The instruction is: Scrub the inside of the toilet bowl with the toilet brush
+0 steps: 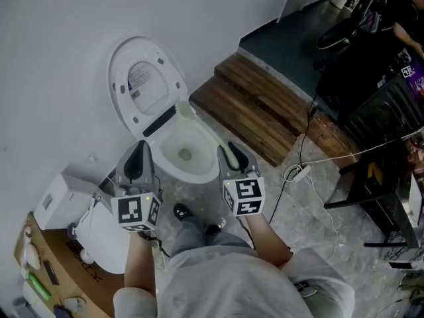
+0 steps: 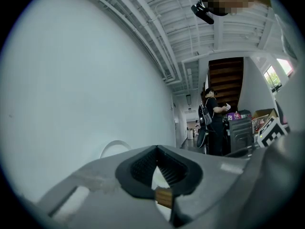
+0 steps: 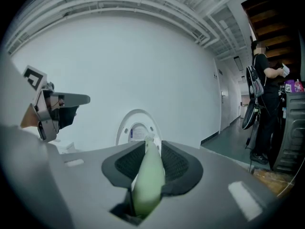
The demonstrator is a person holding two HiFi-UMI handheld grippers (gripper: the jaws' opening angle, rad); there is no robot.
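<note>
pale green toilet brush handle (image 3: pixel 147 175) sits clamped in the right gripper (image 1: pixel 233 155), left gripper (image 1: pixel 137 159) closed on nothing, brush end at the toilet bowl (image 1: pixel 207 141) back rim: scrubbing seems about to start, needing the head lowered inside

Sticker (image 1: pixel 139 78) inside raised toilet lid (image 1: pixel 167 78), print too small to read, lettering on cardboard box (image 1: pixel 53 257) illegible
</note>
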